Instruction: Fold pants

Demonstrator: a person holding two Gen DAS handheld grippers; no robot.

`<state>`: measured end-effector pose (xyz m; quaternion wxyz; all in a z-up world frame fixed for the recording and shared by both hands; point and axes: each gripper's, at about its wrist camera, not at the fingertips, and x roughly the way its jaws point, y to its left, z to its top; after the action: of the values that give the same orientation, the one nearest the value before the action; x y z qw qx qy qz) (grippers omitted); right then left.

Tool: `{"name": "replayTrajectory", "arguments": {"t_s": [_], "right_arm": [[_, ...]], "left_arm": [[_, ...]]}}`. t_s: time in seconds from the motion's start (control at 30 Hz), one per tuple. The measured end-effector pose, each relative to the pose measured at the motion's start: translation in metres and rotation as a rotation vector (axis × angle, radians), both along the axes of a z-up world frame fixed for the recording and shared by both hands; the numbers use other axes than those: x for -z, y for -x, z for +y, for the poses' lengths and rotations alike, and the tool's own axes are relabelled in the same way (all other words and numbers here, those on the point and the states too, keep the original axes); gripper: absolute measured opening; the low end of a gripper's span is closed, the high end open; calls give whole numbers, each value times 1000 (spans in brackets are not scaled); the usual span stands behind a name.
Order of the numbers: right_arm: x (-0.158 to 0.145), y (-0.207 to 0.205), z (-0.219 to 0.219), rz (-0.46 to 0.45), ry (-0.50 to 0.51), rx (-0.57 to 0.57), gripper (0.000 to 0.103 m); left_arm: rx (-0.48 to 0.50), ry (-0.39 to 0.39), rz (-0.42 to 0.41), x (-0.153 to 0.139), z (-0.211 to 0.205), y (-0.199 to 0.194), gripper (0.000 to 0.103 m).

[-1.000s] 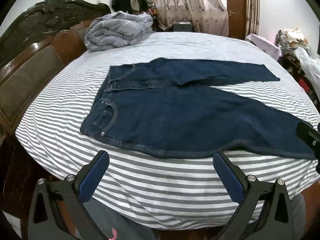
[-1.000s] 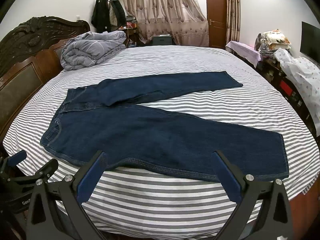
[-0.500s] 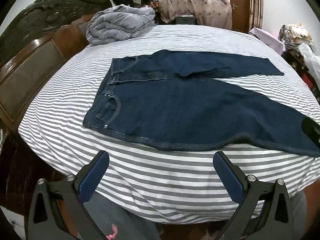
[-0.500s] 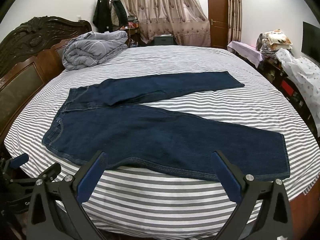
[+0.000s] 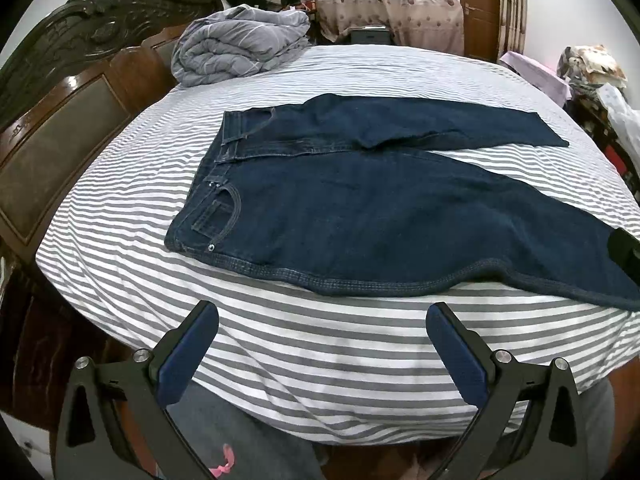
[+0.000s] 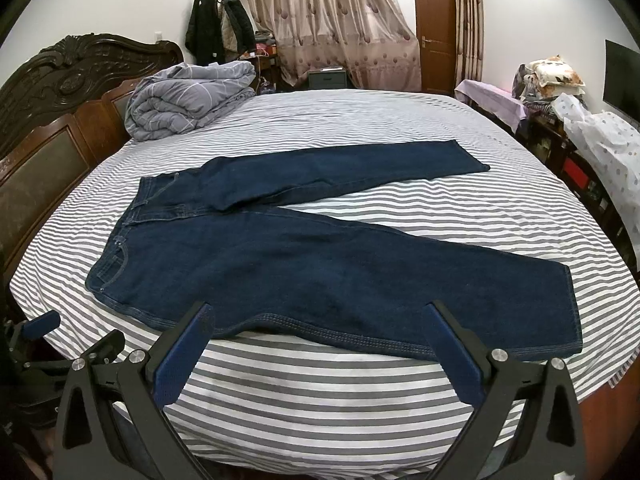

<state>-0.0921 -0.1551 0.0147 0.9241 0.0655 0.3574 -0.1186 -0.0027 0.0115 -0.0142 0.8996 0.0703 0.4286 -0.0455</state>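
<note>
Left gripper (image 5: pixel 322 320): jaws spread wide, nothing between the blue pads, hovering over the near edge of the bed just short of the pants' side seam. It has crept in and the view has tipped down compared with a second ago, so the waist end now sits larger and lower in the left wrist view.

Right gripper (image 6: pixel 318 318): also wide apart and holding nothing; its left fingertip overlaps the near hem line of the pants in the right wrist view, though contact cannot be told. It has edged slightly closer than a second ago.

Pants (image 6: pixel 320 264): dark blue jeans lying flat on the bed, unfolded, waistband to the left toward the headboard, legs splayed in a V to the right. Their lie on the sheet has not changed since the earlier frames.

Bed (image 6: pixel 360 400): grey and white striped sheet, bearing the pants in the near half and the duvet at the far left corner.

Duvet (image 5: pixel 240 48): grey, rolled into a bundle against the headboard, well apart from the pants.

Headboard (image 5: pixel 60 92): dark carved wood along the left side.

Curtains (image 6: pixel 332 24): patterned, on the far wall beside a brown door (image 6: pixel 434 32).
</note>
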Motion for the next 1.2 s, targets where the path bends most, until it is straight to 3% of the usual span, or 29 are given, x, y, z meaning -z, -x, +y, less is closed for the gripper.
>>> {"name": "replayTrajectory", "arguments": {"t_s": [0.87,1.2], "right_arm": [[1,-2,4,-3,8,-4,102],[-12,-16,-6,5,4,-53,102]], "left_arm": [[9,0,0,-1,4,-7,103],[12,8,3,-3,11,-24,103]]}}
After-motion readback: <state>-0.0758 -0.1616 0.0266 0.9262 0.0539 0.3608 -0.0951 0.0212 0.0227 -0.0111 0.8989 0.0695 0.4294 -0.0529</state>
